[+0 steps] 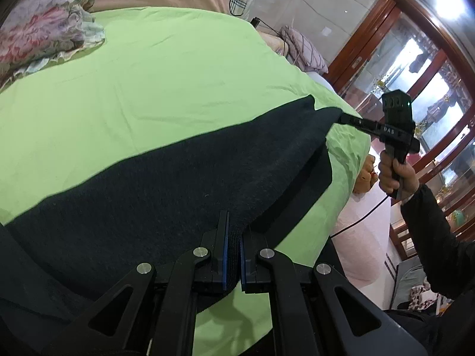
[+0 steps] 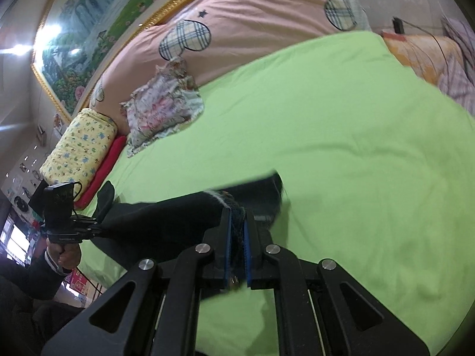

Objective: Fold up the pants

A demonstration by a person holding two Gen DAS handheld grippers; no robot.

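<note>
Left wrist view: the left gripper has its blue pads pressed together on an edge of the dark pants, which stretch as a broad band across the green sheet toward the right gripper. That one bites the far end of the cloth near the bed's edge, with the person's hand on its grip. The cloth between the two looks taut and partly lifted, and a lower layer shows as a dark strip beneath the top one. The risk here, as I judge it, is uneven tension: if one hand leads, the fabric may skew and the fold land crooked. A floral pillow lies well apart at the far side, so it should not interfere.

Right wrist view: the right gripper pinches a thick wad of the pants, seemingly several layers with a pale fuzzy edge showing just above the pads. The cloth runs left to the left gripper, clamped on the other end. A bulky bite like this could let an inner layer slip out, and the hem would then drop unevenly onto the sheet. A loose flap of cloth pokes up beyond the pads; it may fold under when the pants are laid down. The picture is blurred around that flap, so its shape is uncertain.
</note>
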